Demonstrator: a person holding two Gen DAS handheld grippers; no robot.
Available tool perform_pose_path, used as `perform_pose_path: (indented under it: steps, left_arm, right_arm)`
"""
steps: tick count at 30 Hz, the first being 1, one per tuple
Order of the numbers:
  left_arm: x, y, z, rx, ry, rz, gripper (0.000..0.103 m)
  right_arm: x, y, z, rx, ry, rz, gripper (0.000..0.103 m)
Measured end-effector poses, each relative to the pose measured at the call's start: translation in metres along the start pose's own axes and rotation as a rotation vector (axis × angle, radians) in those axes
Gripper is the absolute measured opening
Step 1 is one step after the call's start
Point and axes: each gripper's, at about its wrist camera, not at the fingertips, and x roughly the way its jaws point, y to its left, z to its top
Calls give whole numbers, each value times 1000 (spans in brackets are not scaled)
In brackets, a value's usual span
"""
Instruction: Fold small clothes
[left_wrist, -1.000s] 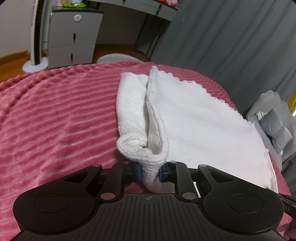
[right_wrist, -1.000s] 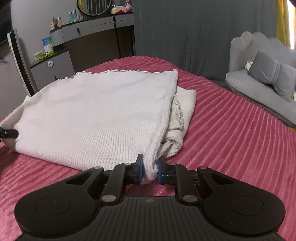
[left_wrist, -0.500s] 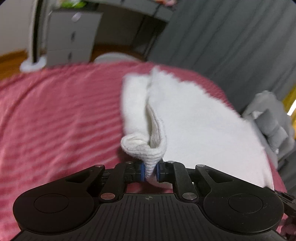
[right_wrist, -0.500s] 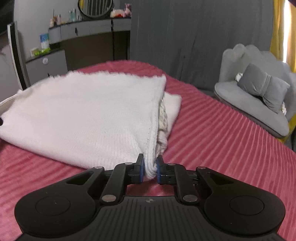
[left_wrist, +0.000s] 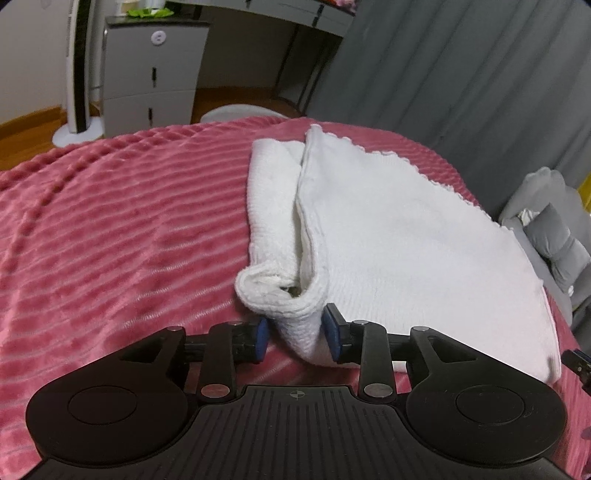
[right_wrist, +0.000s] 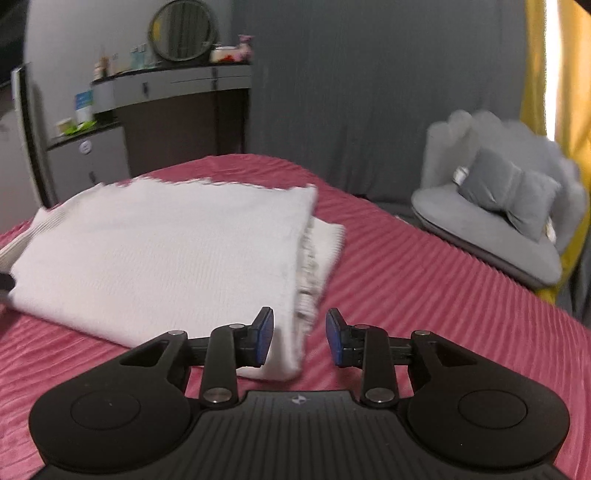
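A white knitted garment lies folded on the pink ribbed bedcover. A narrower layer sticks out from under its far side. In the left wrist view its near corner bulges up between the jaws of my left gripper. Those jaws are opening, with a gap showing at the left pad. In the right wrist view the same garment lies flat, blurred by motion. My right gripper is opening too. The garment's corner rests by its left pad, free of the right one.
Right of the bed stands a grey armchair with a bow-shaped cushion. Grey curtains hang behind the bed. A drawer cabinet, a tower fan and a dressing table with a round mirror line the far wall.
Both grippers were shut on the garment's near corners and have now parted their jaws, releasing the cloth. The right gripper has drawn back and up slightly.
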Motion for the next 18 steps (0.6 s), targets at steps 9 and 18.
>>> perform_pose_path:
  steps: [9,18]
  left_arm:
    - [2,-8,2,-10,-17,-13,49]
    - [19,-1,9,-103,-17,-49,45]
  right_arm:
    - [17,40,9,-90,-9,57,27]
    - [40,62,16,-107,-21,107,26]
